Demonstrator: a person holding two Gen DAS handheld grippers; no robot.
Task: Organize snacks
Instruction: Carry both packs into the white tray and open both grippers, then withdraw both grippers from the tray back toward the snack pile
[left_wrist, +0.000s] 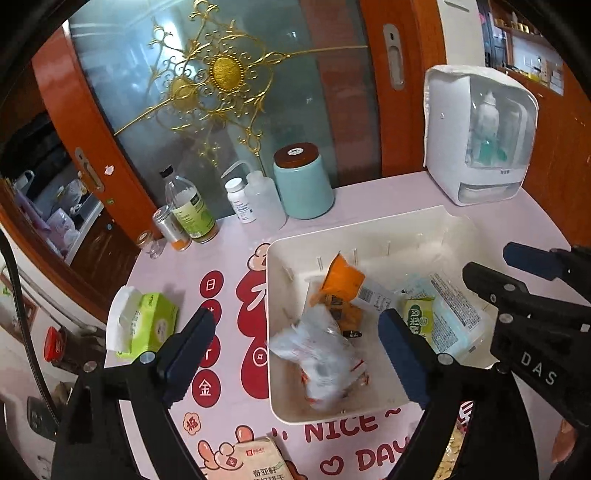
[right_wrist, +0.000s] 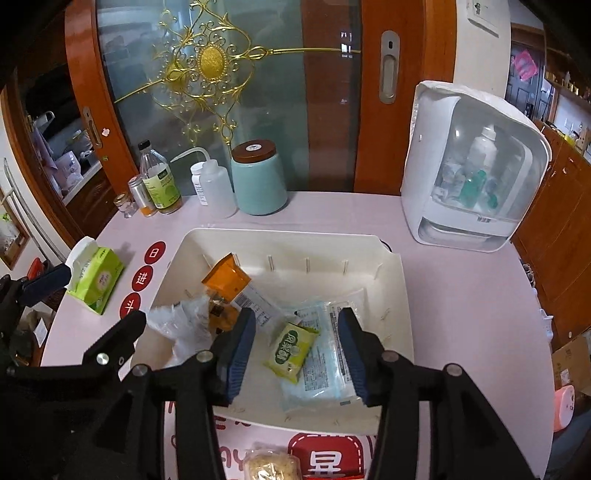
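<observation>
Right up close, the left gripper (left_wrist: 295, 343) hangs with its blue ribbed pads spread wide and nothing between them, over the near-left corner of the bin. The right gripper (right_wrist: 297, 343) is spread too, empty, above the bin's near side. Below them sits the cream plastic bin (right_wrist: 391, 295), rectangular with rounded corners and little ribs along its walls. Inside it: a crinkly clear wrapper (left_wrist: 321, 354) at the left, a glossy orange packet (right_wrist: 225, 280) leaning on the far-left side, a small green pouch (right_wrist: 291, 347) lying on a flat pale-blue pack (right_wrist: 325, 369). A beige snack bag (left_wrist: 258, 461) lies on the pink printed tablecloth (right_wrist: 461, 295) nearer than the bin. Off left, a green tissue pack (right_wrist: 98, 280); farther back, a smooth teal canister (right_wrist: 258, 181) with a brown lid.
</observation>
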